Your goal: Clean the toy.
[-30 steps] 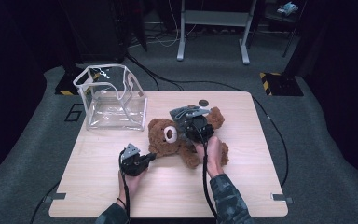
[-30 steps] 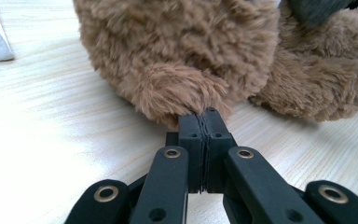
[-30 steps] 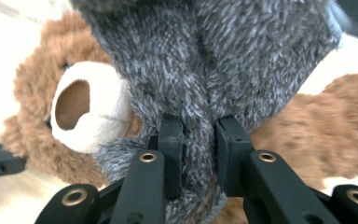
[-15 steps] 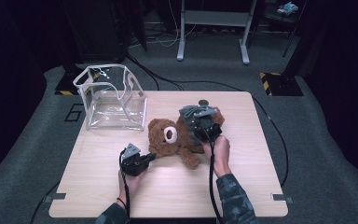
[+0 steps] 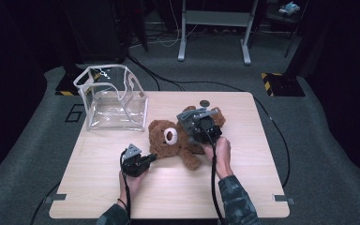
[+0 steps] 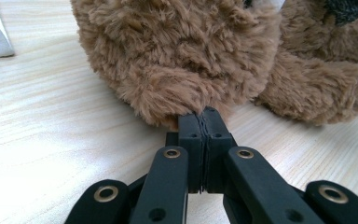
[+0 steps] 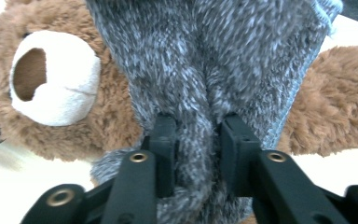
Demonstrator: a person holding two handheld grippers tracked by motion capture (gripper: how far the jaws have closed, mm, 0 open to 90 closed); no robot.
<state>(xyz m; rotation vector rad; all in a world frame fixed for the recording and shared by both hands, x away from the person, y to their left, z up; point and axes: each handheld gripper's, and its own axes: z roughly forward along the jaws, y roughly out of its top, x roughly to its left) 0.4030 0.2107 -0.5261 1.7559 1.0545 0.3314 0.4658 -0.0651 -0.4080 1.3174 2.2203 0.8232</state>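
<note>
In the high view, the brown teddy bear (image 5: 178,140) lies in the middle of the frame on the wooden table (image 5: 98,159), and a clear plastic box (image 5: 111,97) stands at the upper left, well apart from both hands.

The left gripper (image 5: 138,163) is low at the lower centre, its tip against the bear's head side. The left gripper view shows what the high view cannot: the two jaws are pressed fully together, and a small tuft of brown fur (image 6: 186,105) is pinched at their tip, just above the table surface.

The right gripper (image 5: 200,125) sits on top of the bear's body in the high view. The right gripper view shows the bear's white muzzle (image 7: 53,79) at the upper left and a grey knitted garment (image 7: 205,60) on the bear; the jaws are closed partly, with a fold of this grey cloth squeezed between them.

The left hand (image 5: 130,180) comes in from the bottom edge, with the forearm nearly straight. The right hand (image 5: 220,154) holds its gripper from behind, with a camouflage sleeve (image 5: 234,201) at the bottom.
</note>
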